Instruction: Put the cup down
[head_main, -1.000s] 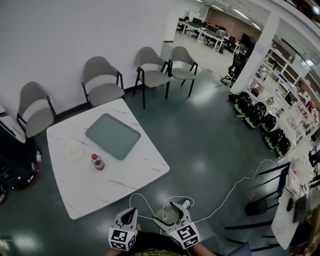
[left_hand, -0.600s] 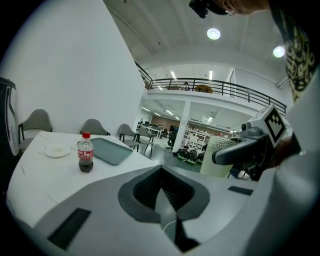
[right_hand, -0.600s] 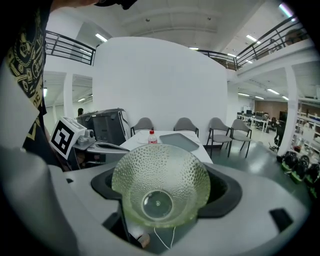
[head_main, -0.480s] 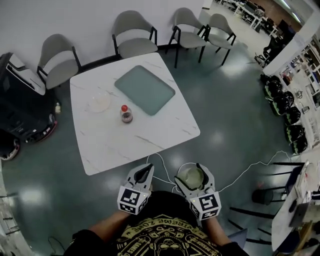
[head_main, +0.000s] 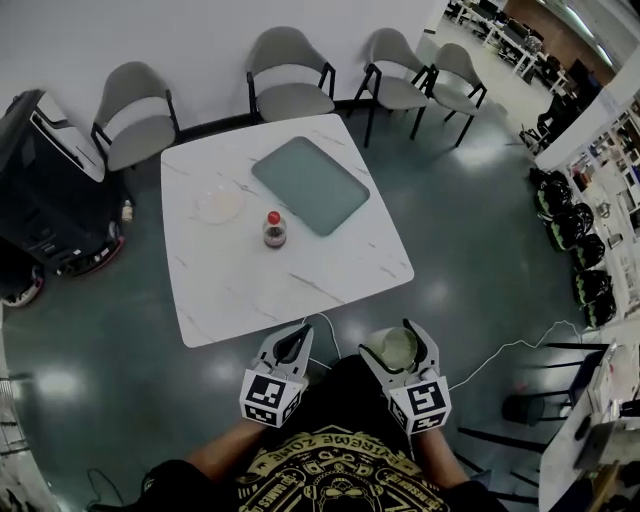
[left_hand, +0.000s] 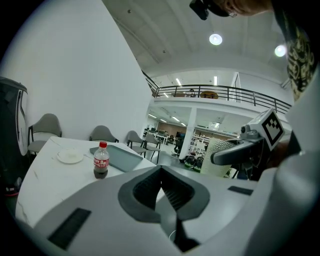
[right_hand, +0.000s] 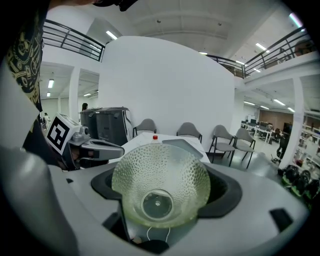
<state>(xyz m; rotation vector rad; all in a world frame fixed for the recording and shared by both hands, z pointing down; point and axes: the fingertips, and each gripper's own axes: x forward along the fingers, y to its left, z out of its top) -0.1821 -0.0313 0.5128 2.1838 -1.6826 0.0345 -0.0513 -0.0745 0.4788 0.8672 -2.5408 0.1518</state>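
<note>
My right gripper (head_main: 398, 342) has its jaws clamped around the cup (right_hand: 160, 182), a clear dimpled one lying on its side with its base towards my camera. My left gripper (head_main: 293, 338) holds nothing, its jaws pressed together.

Nothing of the putting-down is done yet, as I judge it. The cup hangs over the floor, just near of the table (head_main: 300, 290) edge, so I must carry it out over the top, stand it upright and let go.

The table is white marble-patterned, with plenty of bare top on its near side. On it sit a grey tray (head_main: 311, 185) far right, a small cola bottle (head_main: 274, 229) in the middle, and what may be a pale saucer (head_main: 219, 205) to its far left, too faint to be sure. Grey chairs (head_main: 290, 75) line the far wall, a black machine (head_main: 45, 190) stands left, and a white cable (head_main: 500, 345) trails across the glossy floor.
</note>
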